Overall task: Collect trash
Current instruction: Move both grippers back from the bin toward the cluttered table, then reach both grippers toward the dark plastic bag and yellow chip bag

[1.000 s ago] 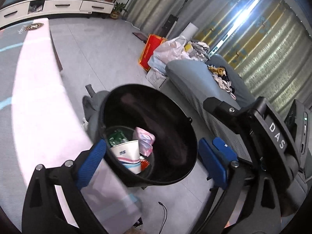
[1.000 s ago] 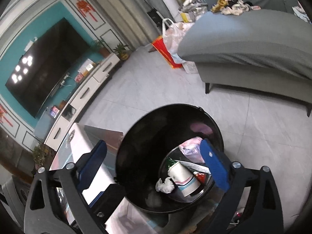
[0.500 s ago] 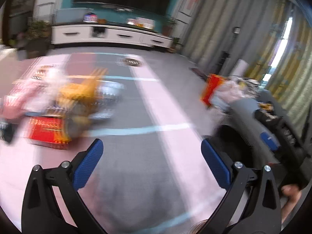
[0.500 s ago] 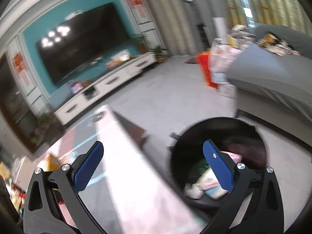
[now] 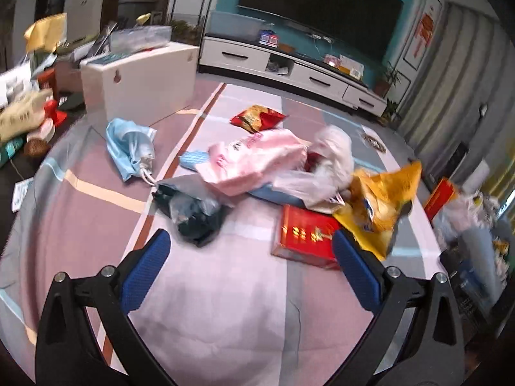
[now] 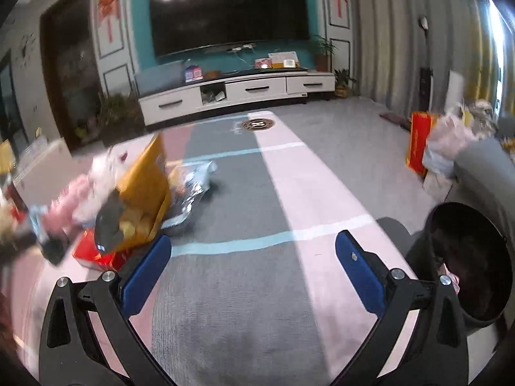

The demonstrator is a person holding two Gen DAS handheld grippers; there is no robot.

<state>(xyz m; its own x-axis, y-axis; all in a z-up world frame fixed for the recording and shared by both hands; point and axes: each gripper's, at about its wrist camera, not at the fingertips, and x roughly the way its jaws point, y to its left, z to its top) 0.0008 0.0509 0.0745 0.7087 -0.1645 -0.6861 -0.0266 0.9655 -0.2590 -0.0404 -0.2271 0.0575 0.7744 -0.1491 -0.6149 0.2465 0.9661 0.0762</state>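
So the left gripper (image 5: 251,263) is spread wide with nothing between its blue pads (image 5: 145,273), hanging over a pink and grey patterned table cover (image 5: 209,305). Going left to right in the left wrist view: a crumpled light blue bag (image 5: 130,146) sits around 10 o'clock, a dark plastic bag (image 5: 193,215) is just ahead of the left pad at about 11, a pink bag (image 5: 254,159) lies at 12 with a red and gold snack wrapper (image 5: 257,117) beyond it, a flat red box (image 5: 305,236) is at roughly 1 o'clock, and a yellow bag (image 5: 383,202) leans against it at 2, touching. Everything's a bit motion-blurred. The right gripper (image 6: 252,265) is also wide open and empty over the same cover. In its view the trash pile is off at 9 to 10 o'clock, with the yellow bag (image 6: 145,186) and a silvery wrapper (image 6: 193,183) beside it, and the black trash bin (image 6: 473,260) sits at 3 o'clock, off the table edge, some pink stuff inside.
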